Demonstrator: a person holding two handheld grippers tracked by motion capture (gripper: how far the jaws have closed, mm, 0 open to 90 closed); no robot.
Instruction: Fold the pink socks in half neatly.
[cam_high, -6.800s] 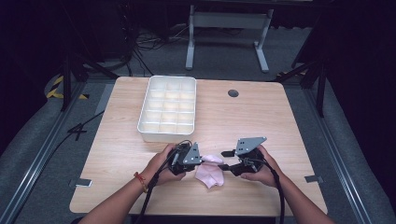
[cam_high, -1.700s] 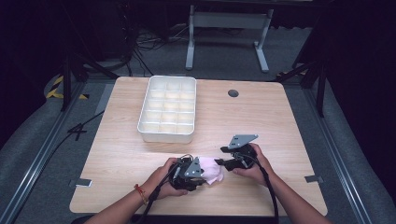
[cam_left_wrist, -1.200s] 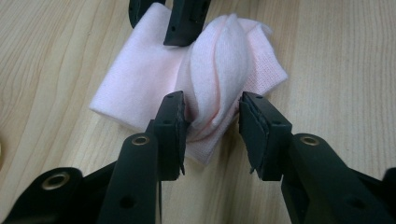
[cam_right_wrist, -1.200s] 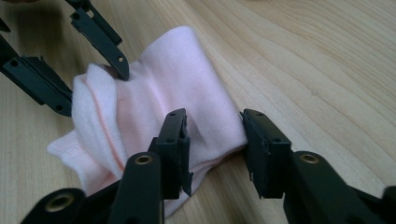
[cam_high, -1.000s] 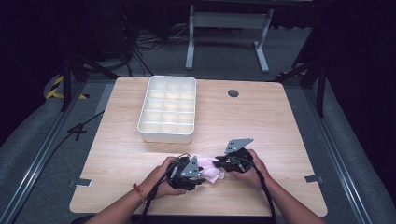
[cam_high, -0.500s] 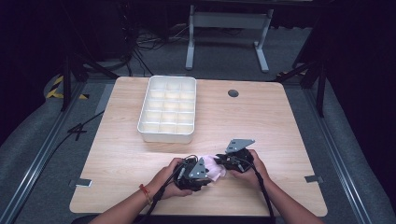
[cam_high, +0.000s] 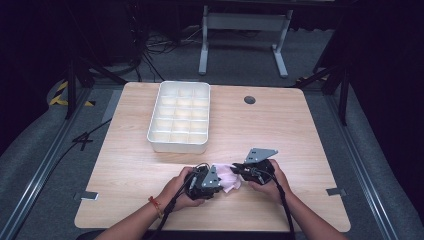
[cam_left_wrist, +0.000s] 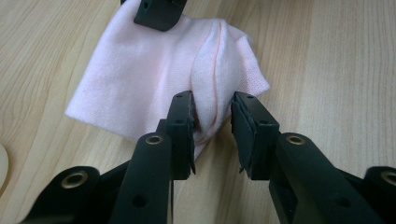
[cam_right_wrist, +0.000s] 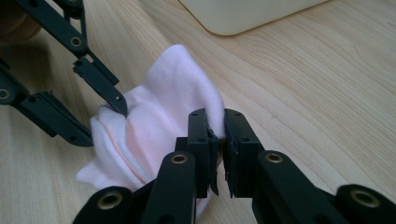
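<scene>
A small pink cloth (cam_high: 229, 180) lies bunched on the near part of the wooden table (cam_high: 300, 130), just left of the middle of its near edge, and both of the person's hands work on it from either side. The left gripper (cam_high: 220, 181) comes at it from the left; its jaws have just been closing and now stand narrow around a raised fold of the cloth (cam_left_wrist: 212, 88). In the left gripper view the left pad (cam_left_wrist: 187, 126) lies against the fold while a slim gap shows beside the right one, so the pinch does not look complete. The right gripper (cam_high: 236, 171) reaches in from the right with its jaws drawn almost together — they clamp an edge of the cloth (cam_right_wrist: 205, 100), which bulges up just beyond its fingertips (cam_right_wrist: 200, 133). The other gripper's jaw tip (cam_right_wrist: 116, 103) touches the cloth's far side there. The cloth is crumpled into soft ridges between the two tools, resting on the tabletop rather than lifted clear. Farther off, toward the far left of the table, sits a white compartment tray (cam_high: 152, 135), well apart from the cloth — and a dark round grommet (cam_high: 249, 99) marks the tabletop to the tray's right.
</scene>
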